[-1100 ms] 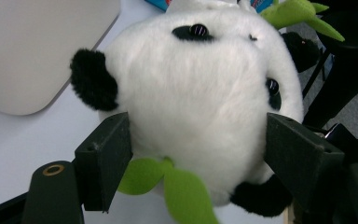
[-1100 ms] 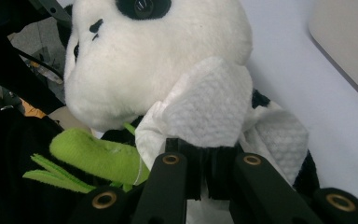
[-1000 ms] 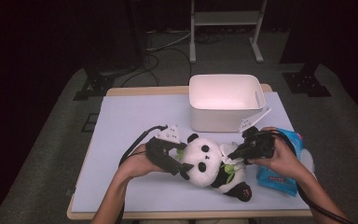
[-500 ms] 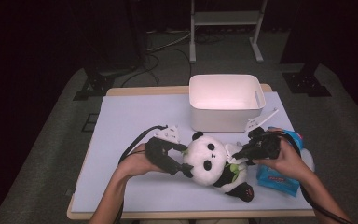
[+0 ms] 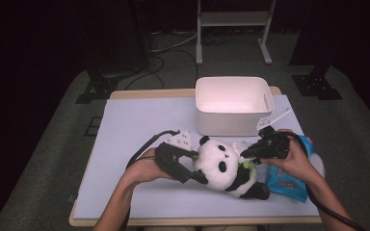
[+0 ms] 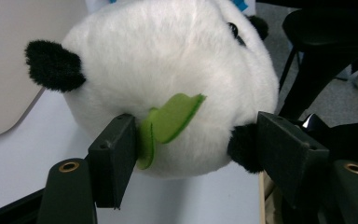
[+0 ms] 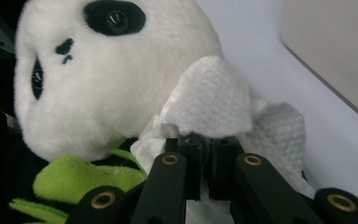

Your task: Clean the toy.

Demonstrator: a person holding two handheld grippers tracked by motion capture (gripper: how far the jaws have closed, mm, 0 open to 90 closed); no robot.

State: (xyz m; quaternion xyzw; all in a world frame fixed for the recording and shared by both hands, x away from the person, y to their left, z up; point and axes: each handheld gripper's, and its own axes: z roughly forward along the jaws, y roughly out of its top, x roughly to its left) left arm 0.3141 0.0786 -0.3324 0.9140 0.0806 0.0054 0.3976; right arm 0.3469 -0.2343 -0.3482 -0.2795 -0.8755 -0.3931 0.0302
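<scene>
Plush black-and-white panda toy [image 5: 224, 166] near the tabletop's front edge
Left gripper [image 6: 193, 149] has been closing around its head; right gripper [image 7: 204, 161] pinches white tissue [image 7: 214, 100]

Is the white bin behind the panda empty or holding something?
Apparently empty: the white bin shows bare inner walls and floor from the high view.
</scene>
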